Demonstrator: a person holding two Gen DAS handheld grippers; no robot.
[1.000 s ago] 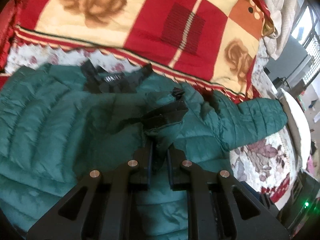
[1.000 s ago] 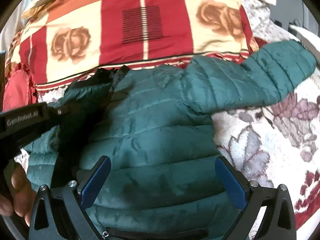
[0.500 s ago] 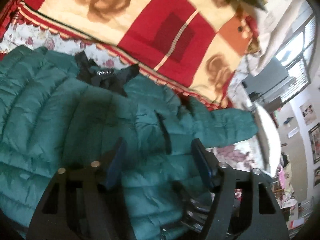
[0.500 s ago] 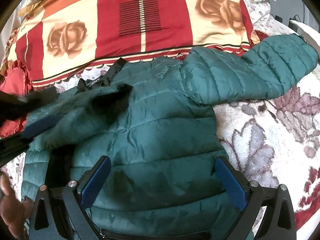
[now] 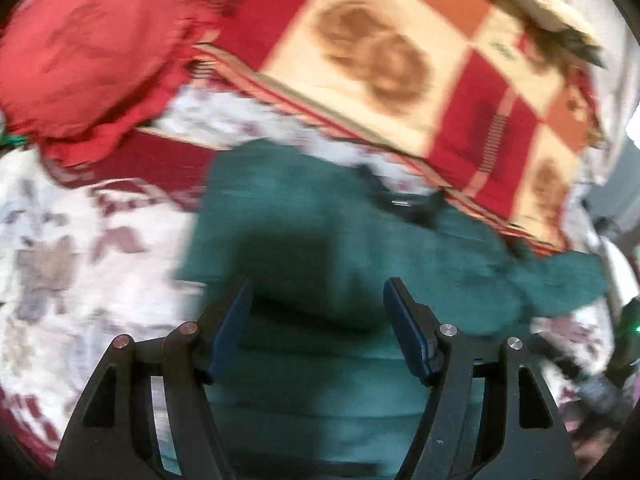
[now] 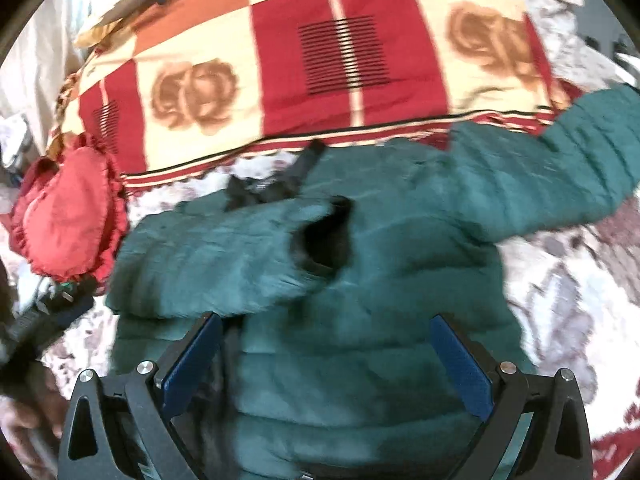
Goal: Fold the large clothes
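Observation:
A dark green puffer jacket (image 6: 380, 352) lies face up on the bed, black collar (image 6: 256, 192) toward the blanket. One sleeve (image 6: 224, 264) is folded across the chest, its black cuff opening (image 6: 326, 240) near the middle. The other sleeve (image 6: 560, 168) stretches out to the right. My right gripper (image 6: 324, 320) hovers open above the jacket's body, nothing between its blue pads. In the blurred left wrist view my left gripper (image 5: 317, 286) is open and empty over the jacket (image 5: 320, 220) near its left side.
A red and cream checked blanket (image 6: 340, 52) with rose prints lies behind the jacket. A red frilled cushion (image 6: 68, 216) sits at the left. The floral bedsheet (image 6: 560, 288) shows on both sides. A hand (image 6: 24, 408) with a dark tool is at the left edge.
My left gripper let go of the sleeve cuff, opened, and swung away to the left. The sleeve now rests across the chest. The right gripper drifted slightly, still open.

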